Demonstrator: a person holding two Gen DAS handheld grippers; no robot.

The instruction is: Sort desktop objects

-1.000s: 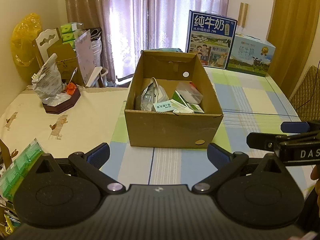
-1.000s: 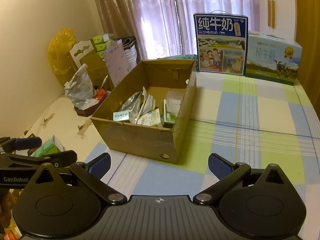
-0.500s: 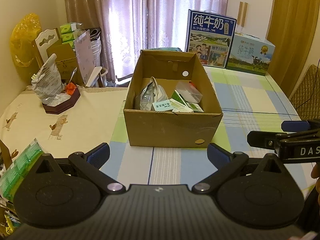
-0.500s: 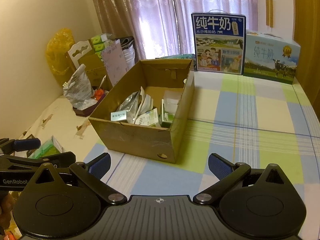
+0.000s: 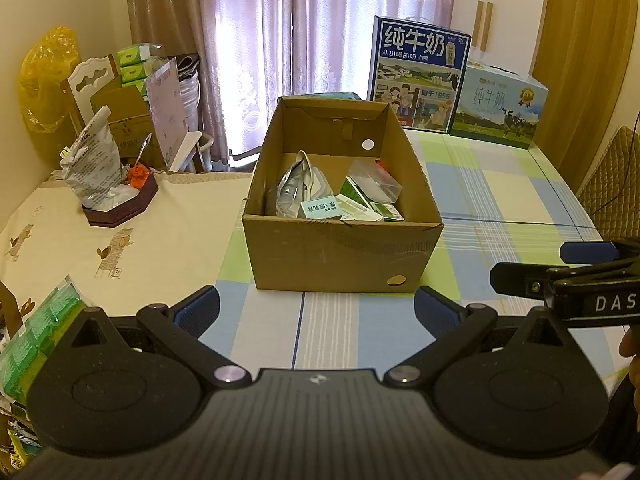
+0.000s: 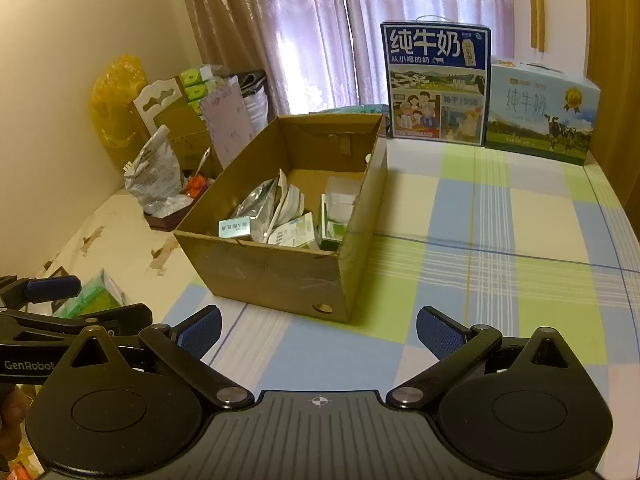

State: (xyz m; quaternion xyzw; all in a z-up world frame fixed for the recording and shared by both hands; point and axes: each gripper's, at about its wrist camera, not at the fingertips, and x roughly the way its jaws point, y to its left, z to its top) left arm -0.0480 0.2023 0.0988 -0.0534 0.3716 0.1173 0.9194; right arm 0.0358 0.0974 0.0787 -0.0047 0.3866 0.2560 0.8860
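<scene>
1. My left gripper (image 5: 316, 306) is matte black: a ribbed centre plate with a small crosshair mark, flanked by two round housings.
2. Silver screws pin its angled link arms.
3. Blue textured fingertips (image 5: 198, 309) line my jaws.
4. My right gripper (image 6: 318, 326) has the same build and blue fingertips (image 6: 436, 334).
5. White lettering marks the sides: "DAS" on one, "GenRobot" on the other.
</scene>
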